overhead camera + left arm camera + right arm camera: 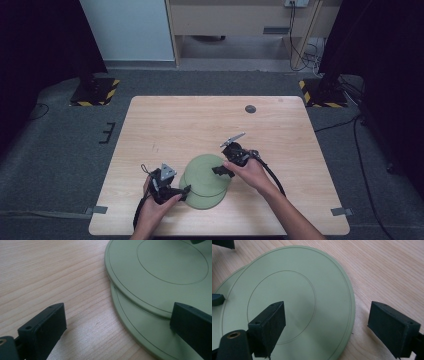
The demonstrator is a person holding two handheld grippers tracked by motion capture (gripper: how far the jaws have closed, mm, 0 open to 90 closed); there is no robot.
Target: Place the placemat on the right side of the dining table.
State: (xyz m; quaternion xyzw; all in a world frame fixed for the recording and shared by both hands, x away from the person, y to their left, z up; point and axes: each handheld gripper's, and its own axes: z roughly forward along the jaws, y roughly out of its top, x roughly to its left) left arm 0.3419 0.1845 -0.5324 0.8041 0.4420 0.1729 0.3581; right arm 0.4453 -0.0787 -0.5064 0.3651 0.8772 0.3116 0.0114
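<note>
Two pale green plates, upper plate (207,173) overlapping lower plate (201,197), both empty, near front of desk (170,125). Left claw (184,191) wide open at lower plate's rim; right claw (222,171) wide open, straddling upper plate's edge, gripping nothing.

Even overhead light, soft shadows under the plates (294,290); near jaws slightly blurred, room edges dark.

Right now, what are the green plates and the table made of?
The two green plates, the top plate and the lower plate, look like matte plastic or melamine: even pale green, soft sheen, thin moulded ring lines. Glazed ceramic can't be ruled out. The table looks like light wood or wood-look laminate: straight grain lines run across it, smooth with little shine. Which one, I can't tell.
</note>
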